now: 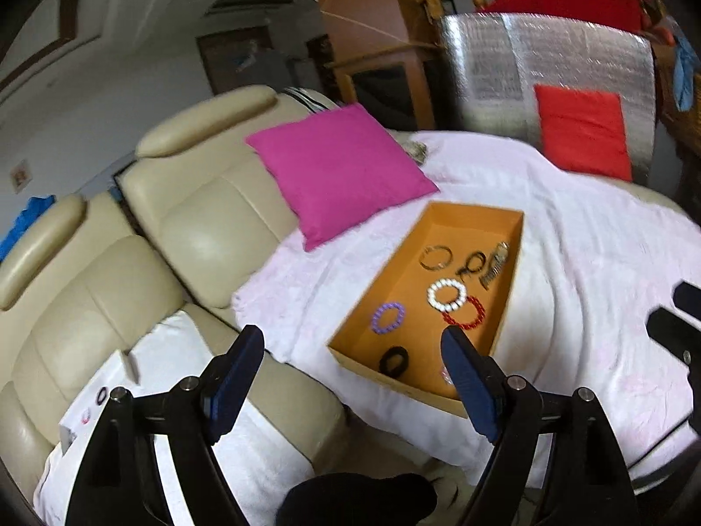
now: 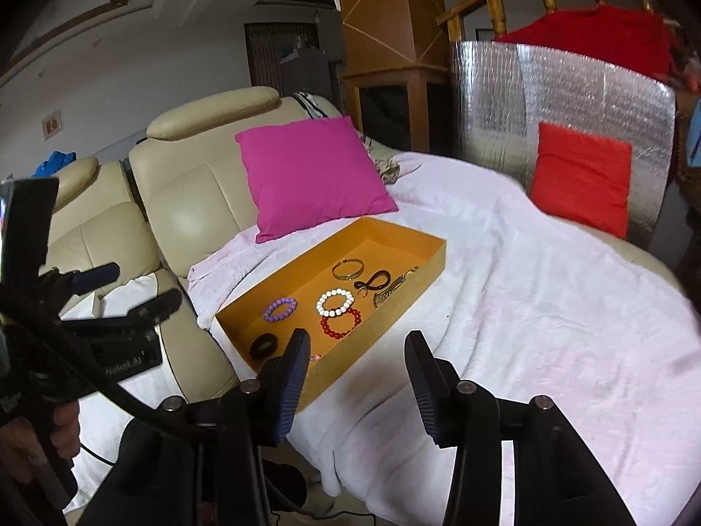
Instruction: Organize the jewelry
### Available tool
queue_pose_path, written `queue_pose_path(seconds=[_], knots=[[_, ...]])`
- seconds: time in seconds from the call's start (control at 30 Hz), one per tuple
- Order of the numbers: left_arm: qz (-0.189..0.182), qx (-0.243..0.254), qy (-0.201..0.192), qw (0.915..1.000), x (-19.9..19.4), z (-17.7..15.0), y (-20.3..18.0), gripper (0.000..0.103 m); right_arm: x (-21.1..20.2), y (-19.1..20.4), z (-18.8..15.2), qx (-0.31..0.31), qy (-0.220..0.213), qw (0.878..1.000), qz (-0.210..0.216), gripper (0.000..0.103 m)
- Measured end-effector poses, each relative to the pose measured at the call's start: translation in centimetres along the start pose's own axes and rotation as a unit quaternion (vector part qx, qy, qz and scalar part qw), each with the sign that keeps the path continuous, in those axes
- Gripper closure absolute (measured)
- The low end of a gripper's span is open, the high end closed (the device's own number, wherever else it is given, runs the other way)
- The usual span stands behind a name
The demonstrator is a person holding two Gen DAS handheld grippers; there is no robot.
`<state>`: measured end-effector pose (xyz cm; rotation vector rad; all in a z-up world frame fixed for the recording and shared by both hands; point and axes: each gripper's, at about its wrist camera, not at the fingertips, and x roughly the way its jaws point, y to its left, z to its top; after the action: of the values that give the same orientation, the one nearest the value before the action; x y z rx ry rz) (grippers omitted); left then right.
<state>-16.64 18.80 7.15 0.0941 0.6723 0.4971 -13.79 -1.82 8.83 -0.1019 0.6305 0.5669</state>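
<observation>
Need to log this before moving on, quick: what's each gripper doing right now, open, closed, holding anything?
Left gripper: open, nothing between its fingers.
Right gripper: open, nothing between its fingers.

A square magenta fabric cushion [image 2: 313, 175] leans against the padded cream leather sofa [image 2: 197, 188], its lower edge on a rumpled pale pink blanket [image 2: 547, 307]. Further back, a red fabric cushion [image 2: 580, 179] stands against a crinkled silver foil panel [image 2: 547, 96].

Both wrist cams look down-forward from near the tray [image 1: 438, 223]. Left sits left of it, right nearer centre. Shared: tray, pink pillow [image 2: 313, 175], sofa [image 1: 197, 201].
</observation>
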Motion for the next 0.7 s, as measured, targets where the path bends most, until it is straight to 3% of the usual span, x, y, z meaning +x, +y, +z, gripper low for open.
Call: queue_pose_path(seconds=[0.27,0.5,0.6,0.7], knots=[[0.035,-0.005,-0.053,0.9980,-5.4,0.8,1.4,0.020,-5.4,1.1,0.0,-0.017,-0.034,0.999,-0.016,0.049],[0.039,-0.019,-0.089,0.9951,-9.4,2.2,3.1,0.020,-9.2,1.5,1.5,-0.016,-0.077,0.997,-0.011,0.047],[0.044,-0.026,-0.107,0.9929,-10.8,2.7,3.7,0.017,-10.4,1.8,2.1,-0.015,-0.094,0.995,-0.010,0.042],[0.044,-0.034,-0.118,0.9915,-11.3,2.9,4.1,0.015,-10.6,2.1,2.3,-0.019,-0.095,0.995,-0.014,0.040]])
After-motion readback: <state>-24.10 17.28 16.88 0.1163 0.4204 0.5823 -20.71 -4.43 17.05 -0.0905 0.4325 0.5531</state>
